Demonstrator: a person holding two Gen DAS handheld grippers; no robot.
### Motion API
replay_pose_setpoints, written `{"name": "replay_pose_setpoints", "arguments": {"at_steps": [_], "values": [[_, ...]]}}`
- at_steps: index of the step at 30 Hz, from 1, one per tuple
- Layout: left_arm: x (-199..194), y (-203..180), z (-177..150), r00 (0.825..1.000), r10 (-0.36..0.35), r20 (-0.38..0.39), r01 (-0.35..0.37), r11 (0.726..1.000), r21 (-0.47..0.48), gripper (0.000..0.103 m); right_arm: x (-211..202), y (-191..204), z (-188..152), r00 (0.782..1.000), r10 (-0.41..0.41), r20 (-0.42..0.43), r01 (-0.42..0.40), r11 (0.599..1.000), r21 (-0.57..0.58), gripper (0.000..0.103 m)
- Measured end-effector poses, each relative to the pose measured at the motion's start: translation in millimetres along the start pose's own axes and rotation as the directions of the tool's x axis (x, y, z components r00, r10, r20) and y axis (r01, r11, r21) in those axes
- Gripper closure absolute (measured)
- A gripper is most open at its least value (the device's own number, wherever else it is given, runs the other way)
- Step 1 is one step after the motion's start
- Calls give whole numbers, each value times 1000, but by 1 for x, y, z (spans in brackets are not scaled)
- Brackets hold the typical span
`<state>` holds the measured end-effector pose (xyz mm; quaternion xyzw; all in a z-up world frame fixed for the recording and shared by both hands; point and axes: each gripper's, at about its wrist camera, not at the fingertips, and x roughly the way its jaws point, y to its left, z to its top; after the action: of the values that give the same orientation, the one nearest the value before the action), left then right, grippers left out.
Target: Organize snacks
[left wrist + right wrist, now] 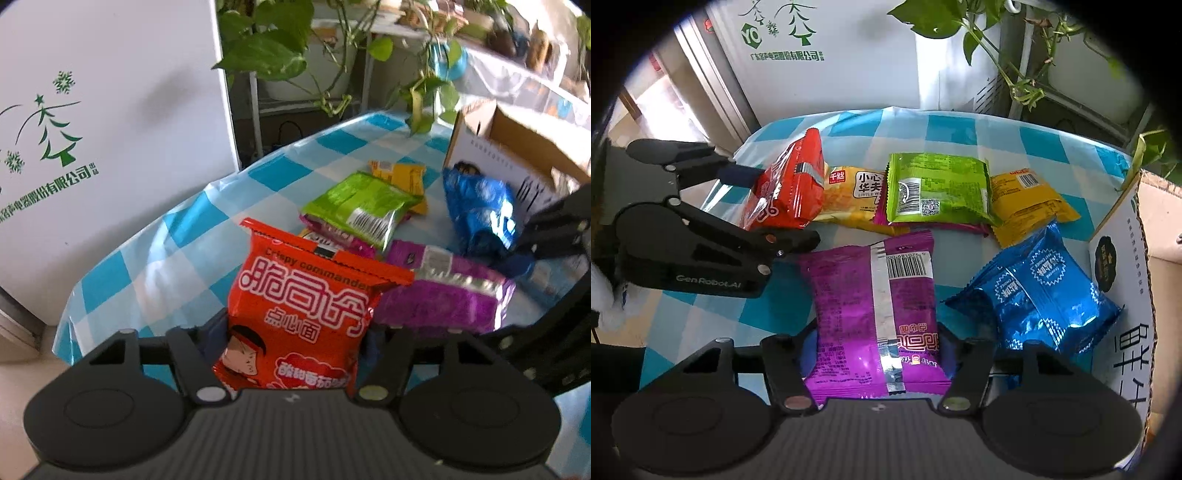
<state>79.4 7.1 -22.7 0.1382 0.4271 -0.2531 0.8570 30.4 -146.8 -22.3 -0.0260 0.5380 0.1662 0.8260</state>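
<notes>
My left gripper (295, 343) is shut on a red noodle-snack packet (303, 314) and holds it upright above the table; it also shows in the right wrist view (786, 192), at the left. My right gripper (879, 347) has its jaws around the near end of a purple packet (875, 314) lying on the checked cloth; whether it pinches it I cannot tell. A blue packet (1041, 291) lies to the right of it, against the carton. A green packet (938, 188), yellow packets (1027, 203) and a magenta one lie behind.
An open cardboard carton (1123, 258) stands at the table's right. The round table has a blue-and-white checked cloth (960, 129). A white appliance box (92, 129) and trailing potted plants (280, 48) stand behind the table.
</notes>
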Motion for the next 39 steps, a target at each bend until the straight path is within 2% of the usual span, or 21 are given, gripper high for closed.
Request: {"name": "replay_pose_setpoints", "arguments": {"at_steps": [14,24,39], "values": [[-22,-3,-4,997,76,-16,-78,989,-125,36,-16,0,-1,999,8,43,-8,1000,2,35],[-36,-10,-13,991,128,-26,-130,978,-165,36,-27,2,-1,997,17,76,-17,1000,-9,35],[-59,-20,-29,987,162,12,-151,945,-289,36,-44,-3,-5,993,-14,113,13,1000,7,35]]}}
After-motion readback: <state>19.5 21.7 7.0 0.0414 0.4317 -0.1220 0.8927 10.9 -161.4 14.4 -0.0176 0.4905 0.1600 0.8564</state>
